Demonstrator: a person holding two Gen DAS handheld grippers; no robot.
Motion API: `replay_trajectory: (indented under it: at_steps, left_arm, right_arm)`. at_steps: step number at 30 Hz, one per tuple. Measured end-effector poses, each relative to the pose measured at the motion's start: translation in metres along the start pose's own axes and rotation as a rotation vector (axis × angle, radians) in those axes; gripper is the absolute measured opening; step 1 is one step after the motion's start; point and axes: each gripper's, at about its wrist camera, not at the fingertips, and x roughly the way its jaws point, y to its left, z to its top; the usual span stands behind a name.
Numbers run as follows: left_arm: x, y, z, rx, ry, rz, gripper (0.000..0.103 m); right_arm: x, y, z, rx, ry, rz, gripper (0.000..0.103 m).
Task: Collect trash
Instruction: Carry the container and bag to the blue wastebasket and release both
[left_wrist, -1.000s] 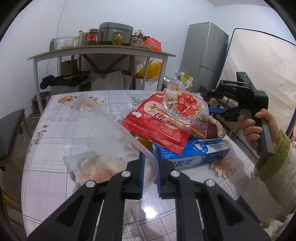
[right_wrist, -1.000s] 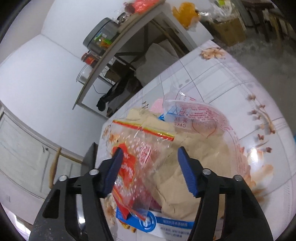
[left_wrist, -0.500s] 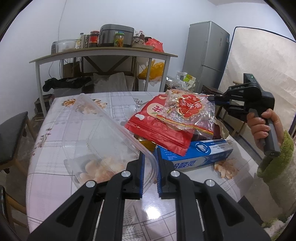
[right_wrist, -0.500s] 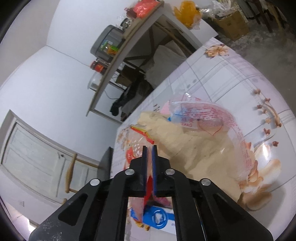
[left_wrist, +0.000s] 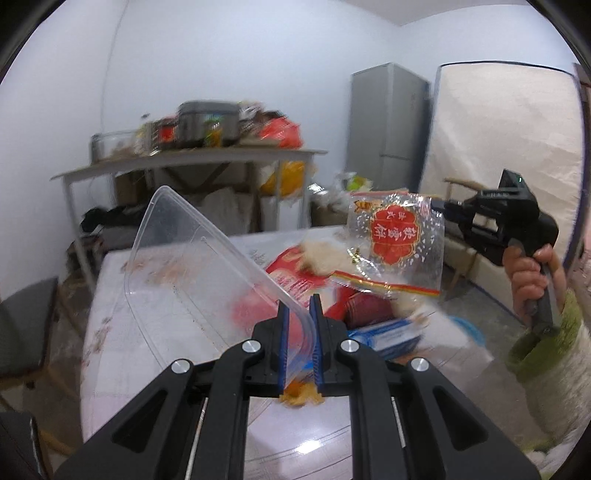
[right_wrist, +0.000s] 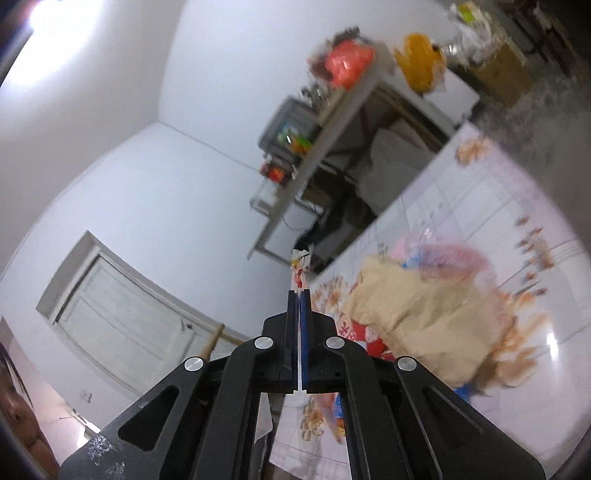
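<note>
In the left wrist view the left gripper (left_wrist: 298, 332) is clamped on the rim of a clear plastic container (left_wrist: 192, 273), tilted above the table (left_wrist: 122, 350); it looks light but springy and slick, so the rim is the sensible hold. In the right wrist view the right gripper (right_wrist: 300, 317) pinches one edge of a thin snack wrapper (right_wrist: 300, 271), a limp, featherlight film dangling clear of the remaining pile

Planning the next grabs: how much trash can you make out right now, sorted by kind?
Clear plastic lid, held in the left tongs: 1
Clear wrapper with red label, held in the right tongs: 1
Red bag on the table: 1
Blue box on the table: 1
Tan paper on the table: 1
Total: 5
</note>
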Motion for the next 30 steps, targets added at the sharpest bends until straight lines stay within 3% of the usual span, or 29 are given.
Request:
replay_trajectory:
  at_steps: [6,13,17,21,25,30]
  left_arm:
    - [0.025,-0.065,0.036,0.087,-0.018,-0.175,0.01]
    - [0.106,-0.174,0.09,0.168,0.054,-0.46,0.01]
    - [0.187,-0.256,0.12,0.149,0.224,-0.677,0.01]
    - [0.277,-0.337,0.11,0.164,0.451,-0.751,0.01]
    - [0.375,-0.404,0.069,0.154,0.688,-0.746,0.01]
    - [0.462,-0.453,0.014,0.129,0.868,-0.703,0.01]
  right_arm:
    - [-0.098,-0.015,0.005,-0.007,-0.172,-0.063,0.0]
    - [-0.217,-0.062,0.008,0.048,-0.385,-0.278,0.0]
    - [-0.262,-0.093,0.014,0.081,-0.485,-0.457,0.0]
    - [-0.276,-0.145,0.02,0.165,-0.526,-0.592,0.0]
    - [-0.268,-0.217,0.026,0.288,-0.523,-0.673,0.0]
    - [-0.274,-0.296,0.034,0.445,-0.533,-0.743,0.0]
